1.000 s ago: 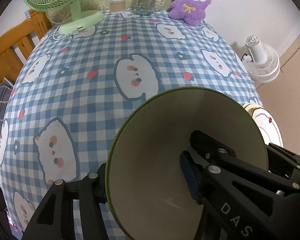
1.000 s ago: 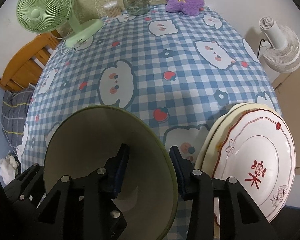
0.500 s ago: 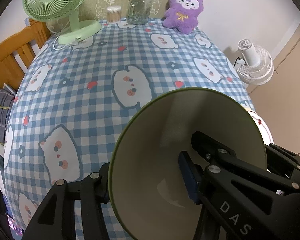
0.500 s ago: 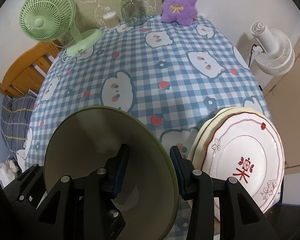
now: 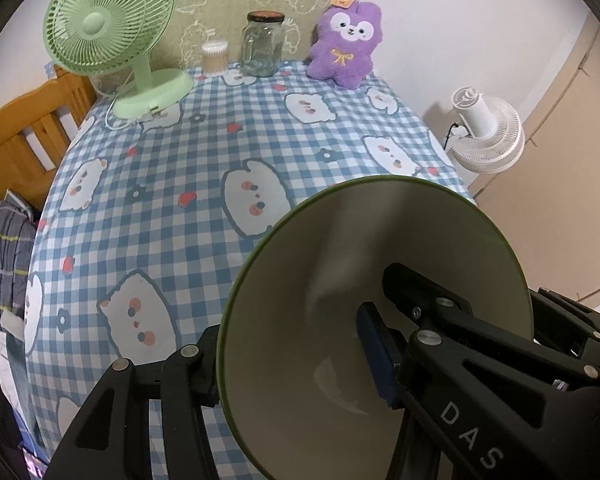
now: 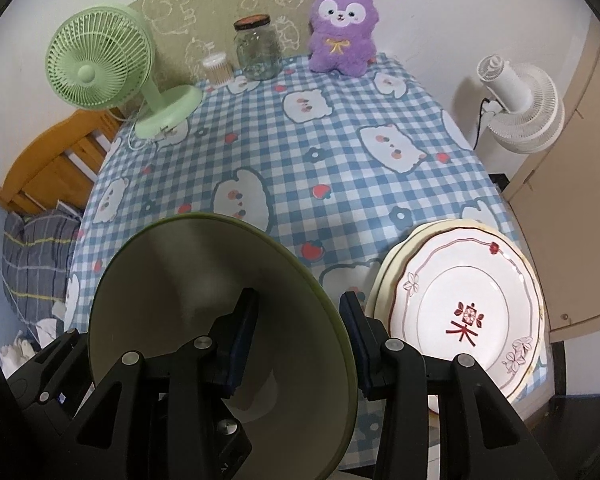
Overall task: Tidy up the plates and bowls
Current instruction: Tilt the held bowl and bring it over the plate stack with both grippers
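Your left tool (image 5: pixel 288 356) is clenched on the green-rimmed bowl (image 5: pixel 340 248): one finger with its blue pad (image 5: pixel 376 356) sits inside the cream interior at the lower right of the left wrist frame, the other finger lies outside the wall at the lower centre. The bowl fills the lower right of that frame, tilted so its mouth faces the camera, and it hangs above the counter (image 5: pixel 204 168) with its blue checked cloth.

Your right tool (image 6: pixel 296 340) grips the same bowl (image 6: pixel 204 280) at another part of its rim. In the right wrist frame the bowl takes the lower left; one pad (image 6: pixel 244 340) presses the inner wall and the other finger stands just outside the green edge.

At the lower right of the right wrist frame a stack of plates (image 6: pixel 468 312) rests on the counter's near corner, the top one white with a red motif and flower border. It lies just beside the right tool's outer finger; you cannot tell whether they touch.

Along the top of the left wrist frame stand a green desk fan (image 5: pixel 112 32) at the upper left, a small tub of cotton swabs (image 5: pixel 215 56), a glass jar (image 5: pixel 262 46) and a purple plush toy (image 5: pixel 348 44). A white fan (image 5: pixel 486 132) sits off the counter at the right.
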`<action>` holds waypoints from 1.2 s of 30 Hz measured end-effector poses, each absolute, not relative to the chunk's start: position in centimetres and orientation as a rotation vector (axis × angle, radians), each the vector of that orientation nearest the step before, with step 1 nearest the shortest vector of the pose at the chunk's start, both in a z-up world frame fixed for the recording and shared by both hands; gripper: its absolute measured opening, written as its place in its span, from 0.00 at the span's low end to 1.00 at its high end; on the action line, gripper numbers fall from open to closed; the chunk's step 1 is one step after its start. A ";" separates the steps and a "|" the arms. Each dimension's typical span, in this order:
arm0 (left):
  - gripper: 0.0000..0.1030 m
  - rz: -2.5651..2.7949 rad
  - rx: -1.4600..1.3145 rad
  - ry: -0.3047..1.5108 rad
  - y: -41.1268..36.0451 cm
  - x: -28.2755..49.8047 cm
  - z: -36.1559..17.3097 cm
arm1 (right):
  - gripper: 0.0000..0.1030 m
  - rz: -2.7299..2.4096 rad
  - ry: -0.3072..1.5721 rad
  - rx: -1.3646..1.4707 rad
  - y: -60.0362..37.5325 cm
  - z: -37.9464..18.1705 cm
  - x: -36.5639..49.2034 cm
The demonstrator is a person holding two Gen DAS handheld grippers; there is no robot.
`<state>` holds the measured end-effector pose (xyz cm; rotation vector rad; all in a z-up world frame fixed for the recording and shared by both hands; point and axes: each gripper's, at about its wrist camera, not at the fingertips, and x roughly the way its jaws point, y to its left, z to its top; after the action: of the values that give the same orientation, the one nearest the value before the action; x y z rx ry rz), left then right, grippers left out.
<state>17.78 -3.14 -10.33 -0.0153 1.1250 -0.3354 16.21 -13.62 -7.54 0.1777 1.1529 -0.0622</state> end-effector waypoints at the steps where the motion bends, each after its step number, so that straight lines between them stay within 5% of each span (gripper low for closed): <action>1: 0.55 -0.340 -0.012 1.121 -3.2 17.7 -10.1 | 0.44 -0.065 1.150 0.179 -13.7 -7.4 16.2; 36: 0.55 -0.237 -0.074 1.112 -14.9 17.2 -8.4 | 0.44 0.041 1.151 0.119 -26.1 -6.3 16.9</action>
<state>17.18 -14.92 -8.42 -0.0740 1.1124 -0.2368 16.88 -26.12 -6.30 0.1190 1.1515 0.0406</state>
